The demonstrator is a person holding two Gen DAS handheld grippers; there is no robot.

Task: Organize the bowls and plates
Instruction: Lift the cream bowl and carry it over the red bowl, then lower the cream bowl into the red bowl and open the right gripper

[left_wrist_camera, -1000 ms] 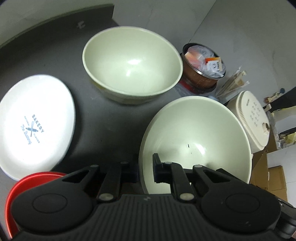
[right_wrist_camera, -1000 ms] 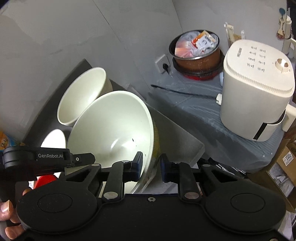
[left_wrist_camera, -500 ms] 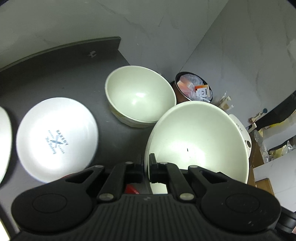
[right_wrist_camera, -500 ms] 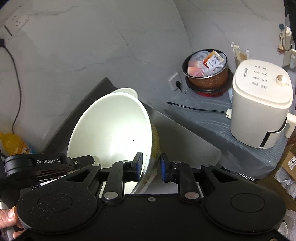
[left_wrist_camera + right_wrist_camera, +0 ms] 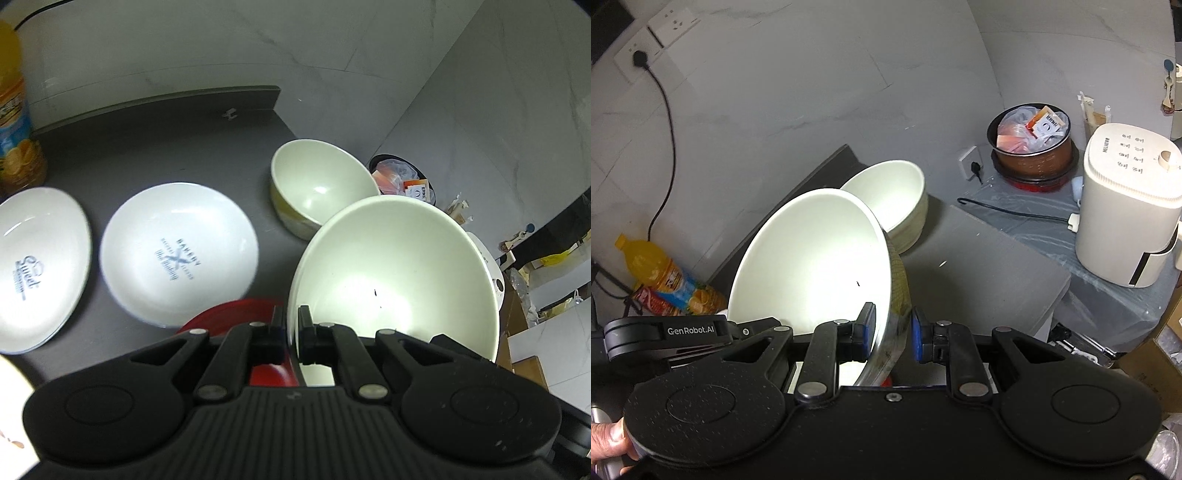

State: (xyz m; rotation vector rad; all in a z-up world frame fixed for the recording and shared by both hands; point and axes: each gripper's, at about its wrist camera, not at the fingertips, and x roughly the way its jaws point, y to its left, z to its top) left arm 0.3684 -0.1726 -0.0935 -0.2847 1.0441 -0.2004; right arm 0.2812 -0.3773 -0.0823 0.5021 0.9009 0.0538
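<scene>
Both grippers were clamped on the large cream bowl (image 5: 399, 273): the left gripper (image 5: 291, 332) at lower centre, the right gripper (image 5: 890, 328) on the opposite rim. It was held tilted above the dark counter (image 5: 147, 147), with a second bowl (image 5: 321, 184) seen behind it at upper centre.

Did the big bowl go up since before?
Yes. The big bowl rose off the table; the small bowl sits lower, farther away.

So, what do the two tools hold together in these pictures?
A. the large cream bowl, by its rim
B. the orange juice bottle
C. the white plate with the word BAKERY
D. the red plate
A: the left tool and the right tool each pinch the rim of the large cream bowl, which is tilted above the dark table.
</scene>
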